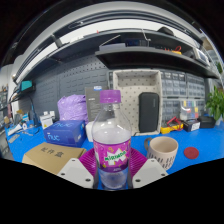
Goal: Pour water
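Tongs (113, 172) clamp a clear plastic bottle (111, 145) at its lower body, both white fingers pressed against its sides with their pink pads (92, 160) showing at either flank; the bottle stands upright between them, capped in purple (110, 97) and wrapped in a magenta label, above a blue counter (200, 148); a paper cup (163, 151) with a pale patterned wall sits just beside the bottle, on the counter, its mouth open upward; a small red object (191, 153) lies near the cup, farther along the counter; on the other side of the bottle a brown cardboard box (50, 156) rests flat near the fingers, with a blue box (65, 132) behind it and a purple bundle (72, 106) on top of that; beyond the bottle stands a white pegboard panel (128, 98) with a dark rectangular object (148, 112) leaning against it; a green plant (215, 103) rises at the far end of the counter; shelving (130, 45) runs overhead.
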A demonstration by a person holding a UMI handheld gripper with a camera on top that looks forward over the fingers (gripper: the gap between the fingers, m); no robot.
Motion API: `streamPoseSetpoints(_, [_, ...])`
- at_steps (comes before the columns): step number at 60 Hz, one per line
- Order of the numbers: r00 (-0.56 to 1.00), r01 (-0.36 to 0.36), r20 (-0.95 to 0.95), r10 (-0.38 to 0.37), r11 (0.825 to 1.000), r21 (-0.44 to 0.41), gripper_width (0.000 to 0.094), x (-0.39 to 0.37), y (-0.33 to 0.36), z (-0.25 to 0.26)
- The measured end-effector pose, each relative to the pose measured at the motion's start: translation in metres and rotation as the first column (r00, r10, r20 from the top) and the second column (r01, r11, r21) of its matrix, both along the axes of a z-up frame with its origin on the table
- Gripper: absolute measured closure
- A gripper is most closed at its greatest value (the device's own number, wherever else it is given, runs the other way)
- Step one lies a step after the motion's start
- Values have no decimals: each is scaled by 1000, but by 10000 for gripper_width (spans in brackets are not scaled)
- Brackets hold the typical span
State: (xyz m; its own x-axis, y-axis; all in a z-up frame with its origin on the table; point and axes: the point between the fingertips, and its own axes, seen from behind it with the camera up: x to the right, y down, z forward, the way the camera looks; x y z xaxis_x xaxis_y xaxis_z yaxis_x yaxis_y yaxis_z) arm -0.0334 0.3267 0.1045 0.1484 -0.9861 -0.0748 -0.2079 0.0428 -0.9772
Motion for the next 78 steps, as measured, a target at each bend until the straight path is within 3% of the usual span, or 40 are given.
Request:
streamPoseSetpoints(7, [998, 9, -56, -3, 995, 104, 544, 10, -5, 6])
streamPoseSetpoints(11, [996, 37, -85, -19, 975, 219, 542, 19, -7, 21])
streamPoseSetpoints(14, [995, 56, -97, -26, 945, 321, 543, 27, -8, 34])
streamPoseSetpoints(18, [992, 79, -126, -21, 878, 472, 541, 36, -4, 49])
streamPoseSetpoints(21, [987, 113, -159, -21, 796, 595, 541, 43, -1, 57])
streamPoseSetpoints(27, [977, 181, -213, -13, 580, 794, 544, 54, 2, 64])
streamPoseSetpoints(33, [963, 256, -270, -18, 379, 889, 541, 63, 1, 61])
streamPoseSetpoints(36, [957, 279, -289, -11, 292, 915, 541, 67, -2, 58])
streamPoseSetpoints(44, [938, 343, -345, 15, 74, 936, 542, 75, -8, 54])
streamPoseSetpoints(52, [924, 381, -377, 57, -96, 920, 542, 82, -15, 48])
streamPoseSetpoints(60, [921, 384, -384, 61, -301, 873, 540, 87, -28, 47])
streamPoseSetpoints(62, [920, 385, -387, 66, -341, 857, 541, 88, -29, 45])
streamPoseSetpoints(63, [918, 388, -390, 67, -352, 852, 541, 85, -29, 44])
streamPoseSetpoints(65, [913, 400, -402, 75, -359, 843, 540, 89, -30, 44])
streamPoseSetpoints(70, [903, 425, -417, 101, -348, 836, 542, 88, -24, 42])
streamPoseSetpoints(75, [901, 431, -418, 114, -323, 842, 542, 87, -21, 41])
streamPoseSetpoints(78, [901, 433, -418, 116, -288, 854, 541, 88, -21, 42])
